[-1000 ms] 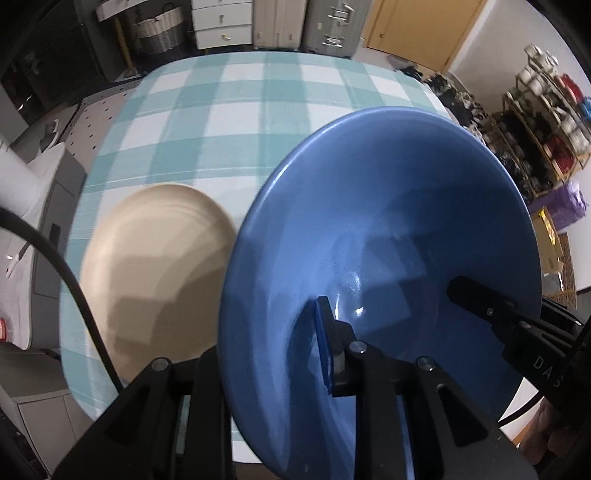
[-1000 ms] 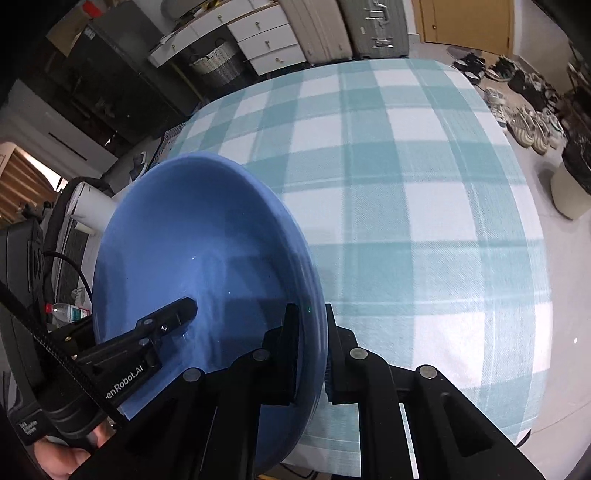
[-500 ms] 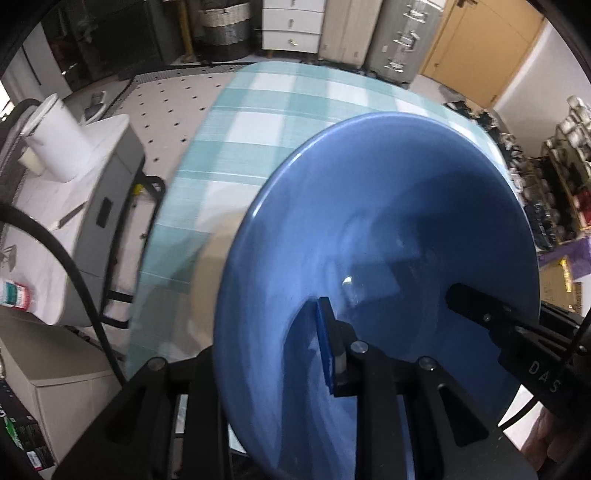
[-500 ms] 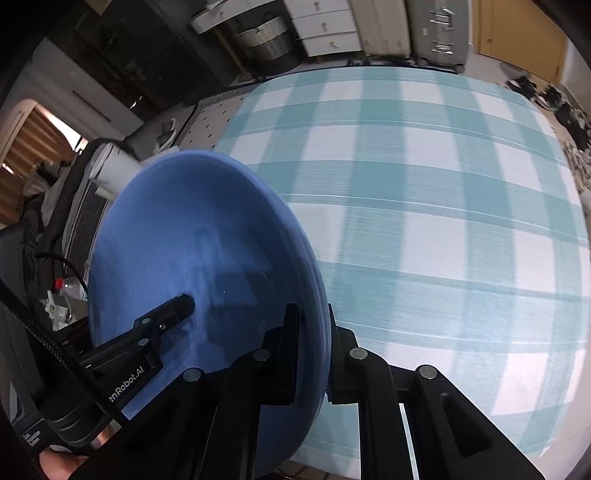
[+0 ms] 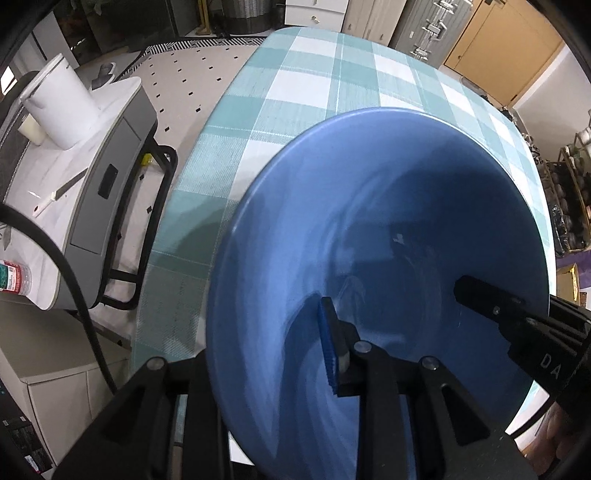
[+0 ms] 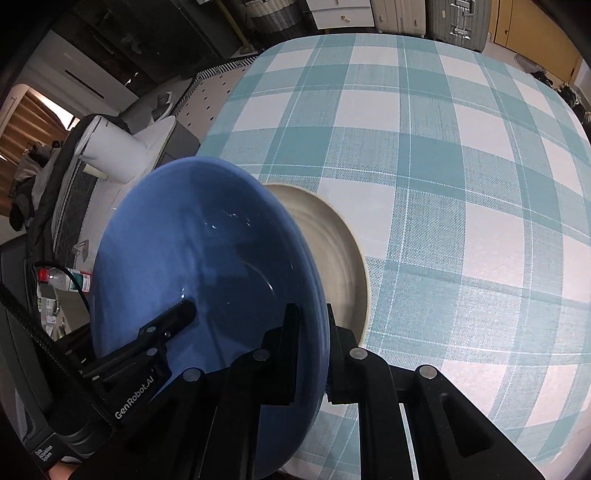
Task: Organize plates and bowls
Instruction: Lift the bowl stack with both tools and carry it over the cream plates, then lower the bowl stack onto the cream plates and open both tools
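A large blue bowl is held tilted above the checked table by both grippers. My left gripper is shut on its near rim, one pad inside the bowl. My right gripper is shut on the opposite rim; its fingers show inside the bowl in the left wrist view. The bowl fills the lower left of the right wrist view. A beige plate lies on the table just behind and below the bowl, partly hidden by it. In the left wrist view the plate is hidden.
The teal and white checked tablecloth covers the table. Left of the table stands a grey and white cart with a white cylinder on it. A black cable hangs at the left. Cabinets stand far back.
Both grippers have carried the blue bowl leftward toward the table's left edge. The beige plate now shows behind the bowl in the right wrist view and is hidden in the left.
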The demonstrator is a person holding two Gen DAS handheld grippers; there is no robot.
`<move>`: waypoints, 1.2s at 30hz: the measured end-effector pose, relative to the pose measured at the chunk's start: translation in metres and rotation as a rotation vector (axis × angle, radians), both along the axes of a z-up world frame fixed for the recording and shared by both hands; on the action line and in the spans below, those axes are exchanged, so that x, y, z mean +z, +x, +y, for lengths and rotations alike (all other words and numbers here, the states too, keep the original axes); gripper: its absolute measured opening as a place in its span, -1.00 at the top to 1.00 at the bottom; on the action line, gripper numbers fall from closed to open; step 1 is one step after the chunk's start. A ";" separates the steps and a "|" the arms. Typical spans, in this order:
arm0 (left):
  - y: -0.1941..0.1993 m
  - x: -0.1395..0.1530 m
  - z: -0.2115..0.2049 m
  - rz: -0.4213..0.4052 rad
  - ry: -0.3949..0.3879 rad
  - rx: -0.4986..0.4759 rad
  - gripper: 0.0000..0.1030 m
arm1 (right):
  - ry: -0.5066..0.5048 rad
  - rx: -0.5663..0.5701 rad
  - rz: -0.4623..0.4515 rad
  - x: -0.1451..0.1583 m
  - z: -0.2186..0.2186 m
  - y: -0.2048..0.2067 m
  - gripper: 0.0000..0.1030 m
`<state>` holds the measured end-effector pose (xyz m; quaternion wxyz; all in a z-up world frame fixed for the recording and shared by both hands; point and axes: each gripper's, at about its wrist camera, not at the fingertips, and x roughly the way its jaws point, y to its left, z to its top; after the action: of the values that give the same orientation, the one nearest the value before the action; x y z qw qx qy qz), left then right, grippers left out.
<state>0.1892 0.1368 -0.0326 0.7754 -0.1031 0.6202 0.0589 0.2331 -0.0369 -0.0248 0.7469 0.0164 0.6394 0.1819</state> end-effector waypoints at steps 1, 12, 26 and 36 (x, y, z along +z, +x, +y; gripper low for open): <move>0.000 -0.001 0.000 0.002 0.003 0.003 0.50 | -0.003 0.001 0.001 -0.002 0.000 0.001 0.79; 0.002 -0.011 0.008 0.011 -0.019 0.022 0.49 | -0.016 0.000 -0.042 -0.002 0.004 0.001 0.75; -0.002 0.001 0.014 -0.023 0.097 0.061 0.04 | -0.025 0.032 -0.195 0.022 0.008 -0.014 0.26; -0.038 0.043 0.027 -0.217 0.146 0.147 0.01 | 0.048 0.080 -0.472 0.061 -0.017 -0.048 -0.10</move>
<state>0.1509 0.1639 0.0103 0.8368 -0.0976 0.5178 0.1491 0.1852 -0.0544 0.0361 0.8673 -0.0342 0.4427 0.2251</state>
